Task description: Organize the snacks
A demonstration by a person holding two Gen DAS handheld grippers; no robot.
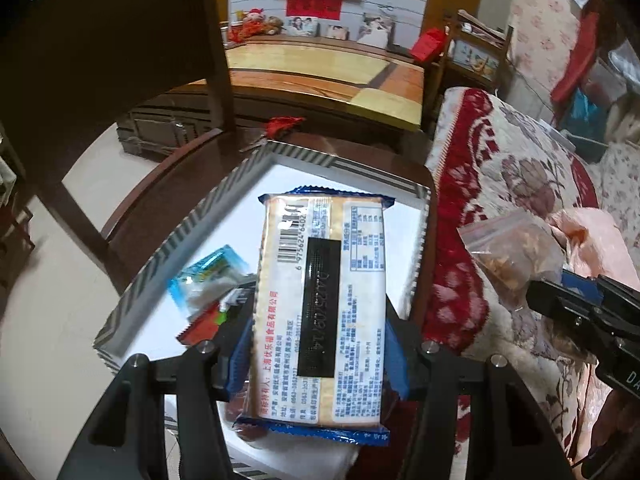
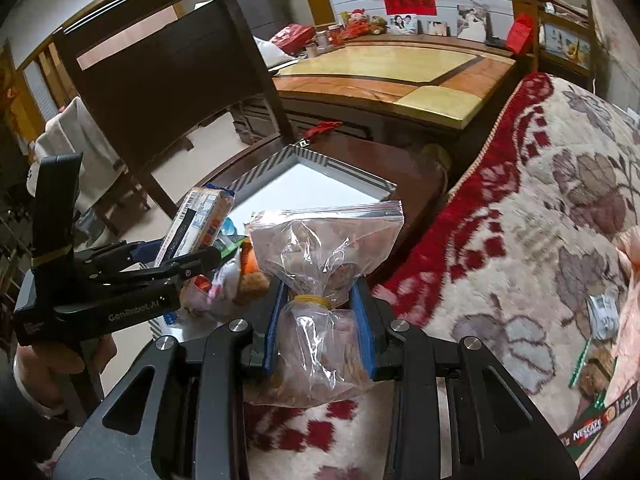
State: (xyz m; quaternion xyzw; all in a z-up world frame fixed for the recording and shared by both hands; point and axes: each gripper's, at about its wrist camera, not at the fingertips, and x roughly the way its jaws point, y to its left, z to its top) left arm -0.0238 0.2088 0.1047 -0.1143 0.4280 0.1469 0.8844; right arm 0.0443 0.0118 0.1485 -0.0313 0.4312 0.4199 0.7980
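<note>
Clearly both hands are loaded at once. The left gripper (image 1: 316,364) is clamped across the lower half of a biscuit packet (image 1: 322,304), its blue pads pressing the long sides, so the packet juts forward, label side up, over the white box (image 1: 176,248) with the striped rim. That box sits on a dark wooden chair (image 1: 168,184), and already holds a few small packs, among them a blue sachet (image 1: 208,276) (the ones beneath it are too jumbled to name). Holding the packet low leaves its far end free to go into the box first, I judge. The right gripper (image 2: 320,328) pinches a clear zip bag (image 2: 324,248) at its tied neck, where the plastic is bunched and gives a firm hold; the bag hangs just beside the box, above the red floral sofa cover (image 2: 540,208). More snacks lie on that cover at the right, including a Nescafe sachet (image 2: 584,436).
</note>
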